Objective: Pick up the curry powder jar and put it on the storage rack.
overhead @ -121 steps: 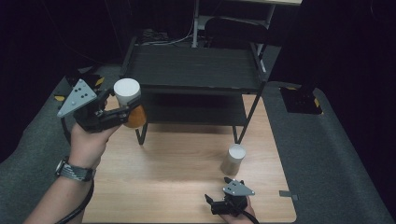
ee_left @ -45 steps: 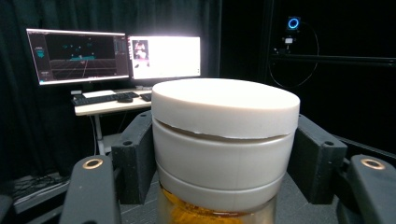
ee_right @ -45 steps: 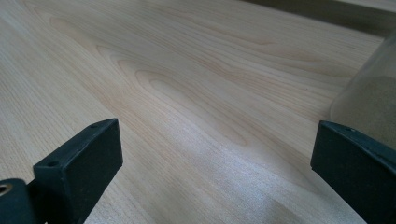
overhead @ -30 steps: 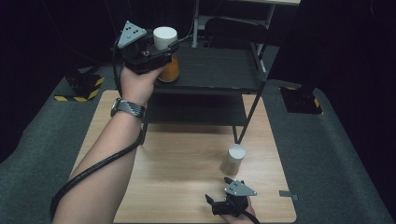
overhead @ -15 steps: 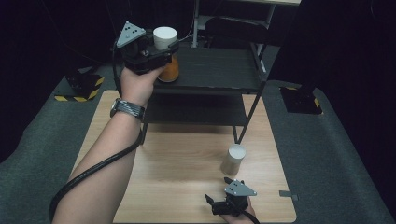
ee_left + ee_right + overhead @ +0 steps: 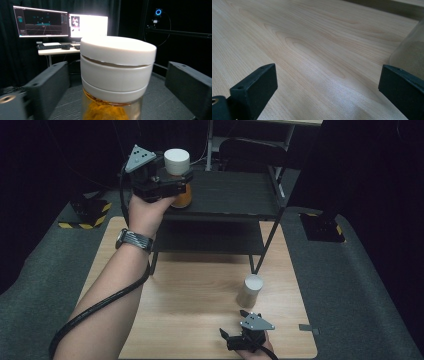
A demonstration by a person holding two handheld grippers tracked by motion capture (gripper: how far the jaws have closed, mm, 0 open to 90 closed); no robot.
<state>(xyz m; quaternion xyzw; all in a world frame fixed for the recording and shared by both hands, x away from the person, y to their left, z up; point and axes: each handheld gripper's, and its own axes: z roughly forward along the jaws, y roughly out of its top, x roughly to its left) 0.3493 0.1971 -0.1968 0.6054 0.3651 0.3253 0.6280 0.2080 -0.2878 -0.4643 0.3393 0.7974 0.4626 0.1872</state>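
Note:
A jar with a white lid and orange contents [image 6: 177, 167] stands on the left front corner of the black rack's top shelf [image 6: 235, 195]. My left gripper [image 6: 172, 182] is around it and its jaws have just been opening. In the left gripper view the jar [image 6: 117, 75] sits between the two jaws with a gap on each side. My right gripper [image 6: 233, 324] rests open near the wooden table's front edge [image 6: 190, 350], with nothing between its jaws. A second white-lidded jar with beige contents [image 6: 250, 290] stands just beyond it, and its glass wall [image 6: 412, 52] shows at the right.
The rack has a lower shelf [image 6: 210, 237] and thin legs [image 6: 262, 245] standing on the table. Grey padded flooring [image 6: 360, 280] surrounds the table. In the left gripper view, monitors and a desk [image 6: 60, 27] stand far behind the rack.
Since the earliest frame my left hand has carried the orange jar from the rack's left side up onto the top shelf. Over the last second neither hand has shifted.

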